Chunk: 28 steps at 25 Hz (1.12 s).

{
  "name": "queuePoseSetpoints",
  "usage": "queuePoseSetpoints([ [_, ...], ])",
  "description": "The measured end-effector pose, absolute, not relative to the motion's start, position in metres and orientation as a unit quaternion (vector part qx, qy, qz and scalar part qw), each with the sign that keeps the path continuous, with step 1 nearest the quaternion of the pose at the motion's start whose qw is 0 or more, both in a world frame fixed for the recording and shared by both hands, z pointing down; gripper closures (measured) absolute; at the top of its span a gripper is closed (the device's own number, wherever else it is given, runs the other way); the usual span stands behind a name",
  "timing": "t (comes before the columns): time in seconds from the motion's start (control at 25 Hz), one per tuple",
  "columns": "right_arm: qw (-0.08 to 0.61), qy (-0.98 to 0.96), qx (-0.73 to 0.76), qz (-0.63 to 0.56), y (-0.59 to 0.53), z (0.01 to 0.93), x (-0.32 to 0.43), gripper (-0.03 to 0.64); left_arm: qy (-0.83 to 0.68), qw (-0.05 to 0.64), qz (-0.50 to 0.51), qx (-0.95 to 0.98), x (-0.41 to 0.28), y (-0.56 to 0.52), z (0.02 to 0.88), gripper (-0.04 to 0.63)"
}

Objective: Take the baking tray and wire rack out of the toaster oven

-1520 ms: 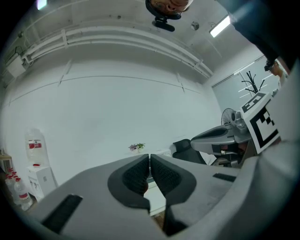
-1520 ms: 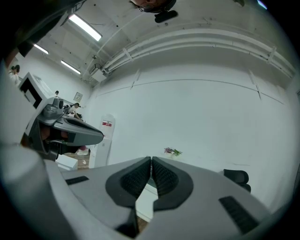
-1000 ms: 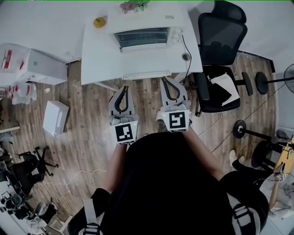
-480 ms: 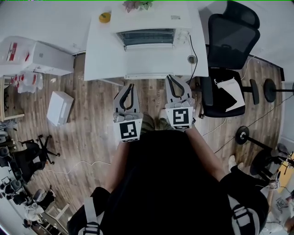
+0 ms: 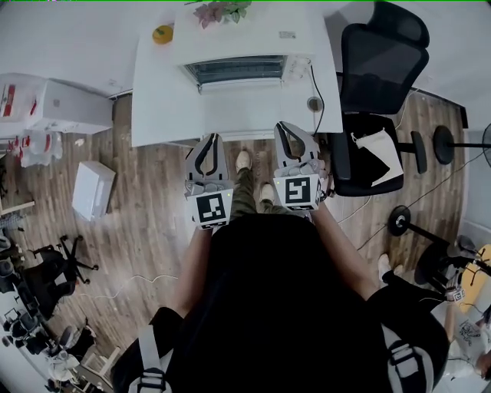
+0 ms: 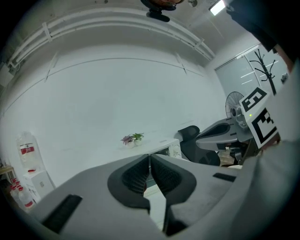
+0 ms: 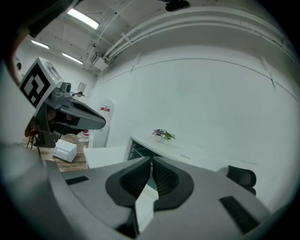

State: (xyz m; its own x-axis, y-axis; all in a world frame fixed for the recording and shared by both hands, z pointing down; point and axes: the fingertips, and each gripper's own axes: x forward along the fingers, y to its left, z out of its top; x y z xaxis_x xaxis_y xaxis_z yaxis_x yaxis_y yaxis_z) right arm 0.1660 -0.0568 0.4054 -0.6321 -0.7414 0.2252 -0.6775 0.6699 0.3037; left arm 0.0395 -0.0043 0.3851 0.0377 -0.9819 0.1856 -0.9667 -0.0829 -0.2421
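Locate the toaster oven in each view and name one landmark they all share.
Head view: the toaster oven is at top centre, on the white table.
Left gripper view: it is just right of centre, behind the closed jaws.
Right gripper view: it is just left of centre, behind the closed jaws.
Shared landmark: the potted plants on top of it.

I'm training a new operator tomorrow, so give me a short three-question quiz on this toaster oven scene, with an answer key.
1. True or false: the left gripper has its fingers shut on a wire rack.
2. What stands right of the table in the head view? A) black office chair; B) sofa; C) fridge.
3. What sits on top of the toaster oven?
Key: 1 false, its fingers are shut on nothing. 2 A. 3 a small potted plant.
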Motion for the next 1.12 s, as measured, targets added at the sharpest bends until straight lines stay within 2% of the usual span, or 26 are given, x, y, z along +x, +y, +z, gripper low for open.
queuePoseSetpoints([
  [0.2,0.191,-0.894,0.391,-0.106,-0.086,0.414,0.155,0.584,0.647,0.051,-0.158,-0.744,0.038,-0.043,0.389,0.566],
  [0.84,0.308,-0.877,0.347,-0.128,-0.158,0.477,0.109,0.58,0.559,0.052,-0.249,-0.789,0.015,-0.127,0.469,0.563],
  [1.0,0.332,-0.871,0.334,-0.139,-0.172,0.492,0.1,0.558,0.532,0.067,-0.275,-0.798,0.017,-0.141,0.488,0.493],
  [1.12,0.35,-0.867,0.323,-0.143,-0.184,0.509,0.093,0.52,0.519,0.073,-0.286,-0.802,0.015,-0.153,0.499,0.489],
])
